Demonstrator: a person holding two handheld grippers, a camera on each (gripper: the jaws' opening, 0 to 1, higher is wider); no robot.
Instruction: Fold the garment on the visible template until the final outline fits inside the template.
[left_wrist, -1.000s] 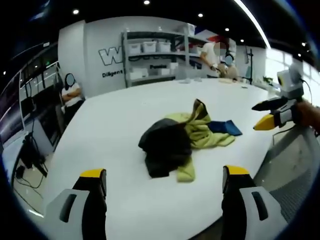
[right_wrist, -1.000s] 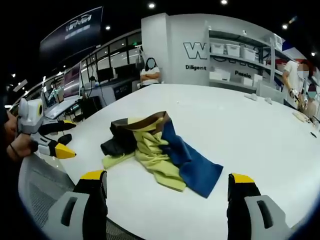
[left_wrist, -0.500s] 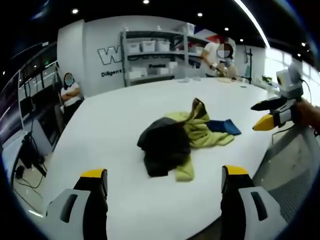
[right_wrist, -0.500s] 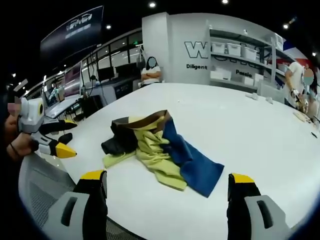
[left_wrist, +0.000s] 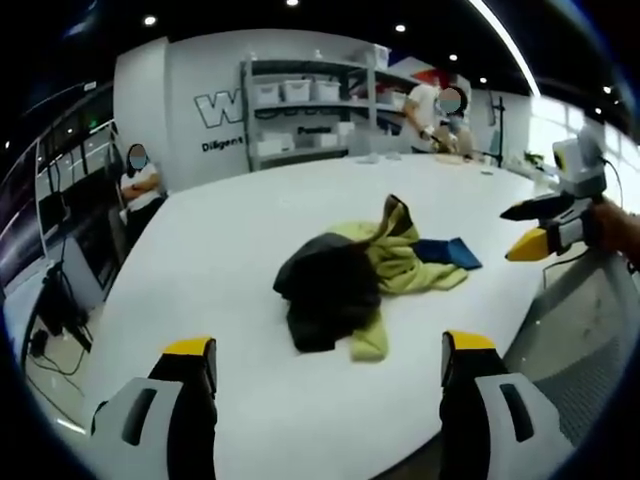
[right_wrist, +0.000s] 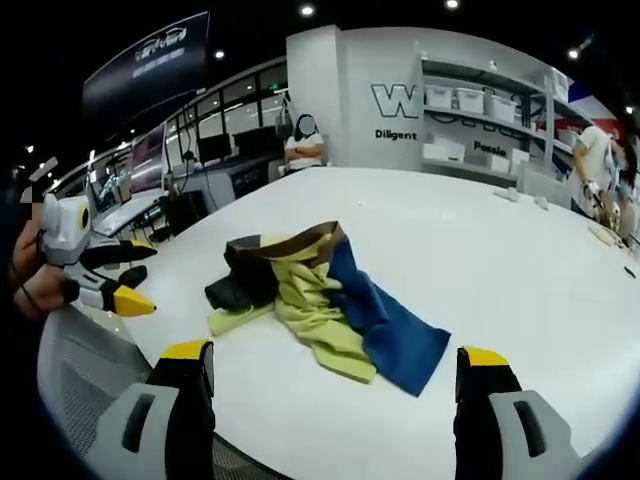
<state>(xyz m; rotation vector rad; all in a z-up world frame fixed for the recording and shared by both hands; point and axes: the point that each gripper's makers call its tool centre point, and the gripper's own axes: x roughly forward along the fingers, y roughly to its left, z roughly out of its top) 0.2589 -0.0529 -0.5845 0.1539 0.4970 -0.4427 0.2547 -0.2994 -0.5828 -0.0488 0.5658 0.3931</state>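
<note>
A large white oval table (left_wrist: 230, 250) spreads ahead of both claws. On it, well beyond the jaws, lies a crumpled garment of yellow-green, black and blue cloth (right_wrist: 320, 295). The left gripper (left_wrist: 325, 370) and right gripper (right_wrist: 335, 375) both hang released, jaws spread wide, grasping nothing.

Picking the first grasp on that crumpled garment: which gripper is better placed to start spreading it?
Marginally the right gripper, as a judgement. Its open jaws face the garment with the blue end lying loose nearest them. The left gripper, also open, faces the bunched dark end. Neither touches the cloth on the table.
</note>
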